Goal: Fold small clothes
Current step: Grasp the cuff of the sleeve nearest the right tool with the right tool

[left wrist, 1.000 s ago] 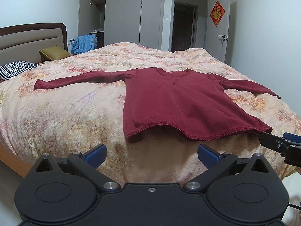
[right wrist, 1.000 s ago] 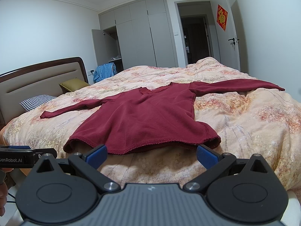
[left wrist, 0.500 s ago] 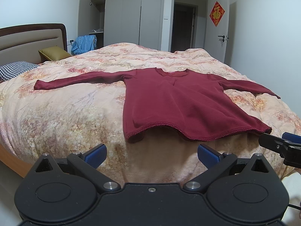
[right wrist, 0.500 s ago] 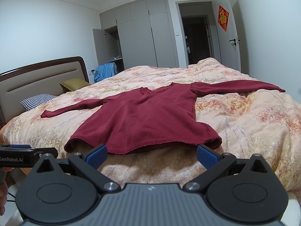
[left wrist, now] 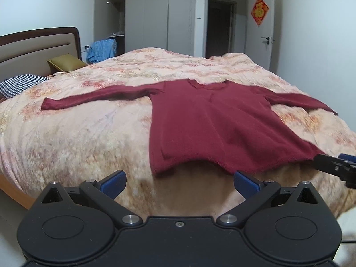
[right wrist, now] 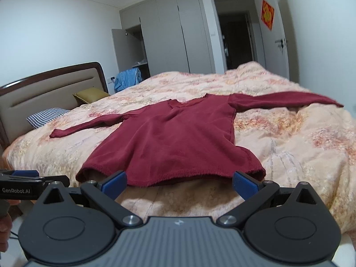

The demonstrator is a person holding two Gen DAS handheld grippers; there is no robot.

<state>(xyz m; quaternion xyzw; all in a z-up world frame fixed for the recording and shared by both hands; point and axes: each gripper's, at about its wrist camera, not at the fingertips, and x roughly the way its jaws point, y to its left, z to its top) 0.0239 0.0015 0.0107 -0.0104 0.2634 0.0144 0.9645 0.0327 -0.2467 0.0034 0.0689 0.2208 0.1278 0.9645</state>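
Left wrist view: left gripper [left wrist: 179,183] is hanging with jaws wide apart, gripping nothing, just short of the hem of the sweater [left wrist: 219,122]. Sweater is lying flat on the bed [left wrist: 77,133] ahead, sleeves spread out. Right gripper's tip [left wrist: 333,166] is showing at far right, seemingly just beside the hem corner; contact unclear.

Right wrist view: right gripper [right wrist: 179,181] is likewise spread wide and empty, hem just ahead of its fingers. Left gripper [right wrist: 26,185] is sitting at left edge.
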